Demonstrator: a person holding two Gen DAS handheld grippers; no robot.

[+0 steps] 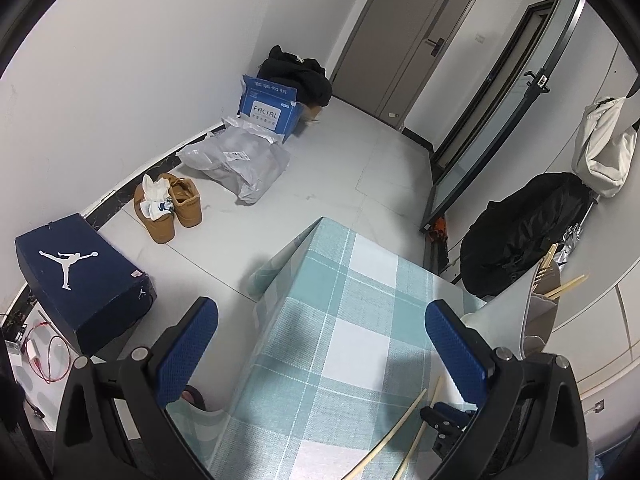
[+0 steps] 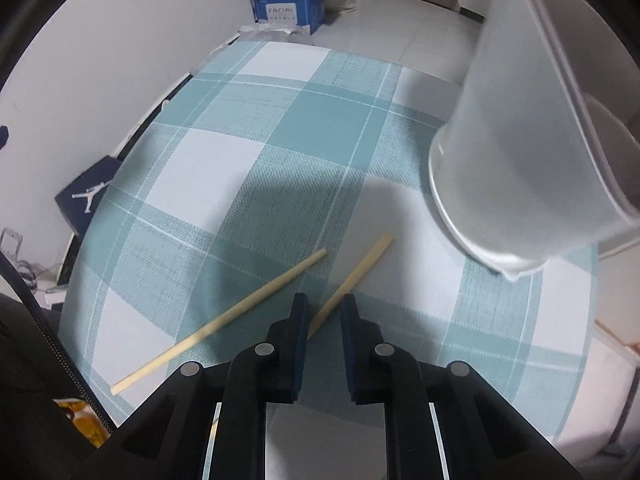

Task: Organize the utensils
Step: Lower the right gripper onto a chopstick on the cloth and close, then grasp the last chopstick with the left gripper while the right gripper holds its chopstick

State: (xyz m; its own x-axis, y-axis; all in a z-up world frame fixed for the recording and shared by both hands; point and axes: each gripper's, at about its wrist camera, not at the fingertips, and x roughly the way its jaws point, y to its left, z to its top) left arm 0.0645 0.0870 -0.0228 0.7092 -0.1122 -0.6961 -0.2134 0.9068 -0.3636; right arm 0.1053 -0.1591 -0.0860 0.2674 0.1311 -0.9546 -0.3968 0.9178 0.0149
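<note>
Chopsticks are the thing here, two bare wooden ones lying loose on the teal-and-white checked tablecloth (image 2: 280,120). Going left to right: the left gripper (image 1: 320,344) hangs spread wide over the table's corner, nothing between its blue pads. Next, the longer chopstick (image 2: 218,324) lies slanted toward the left edge. Just right of it, the shorter chopstick (image 2: 352,276) runs down between the fingers of the right gripper (image 2: 325,312), which sits narrowed around it; can't tell if the pads actually touch the wood. Far right, a frosted plastic container (image 2: 520,152) stands on the cloth, with more chopsticks (image 1: 560,280) sticking out of it.
</note>
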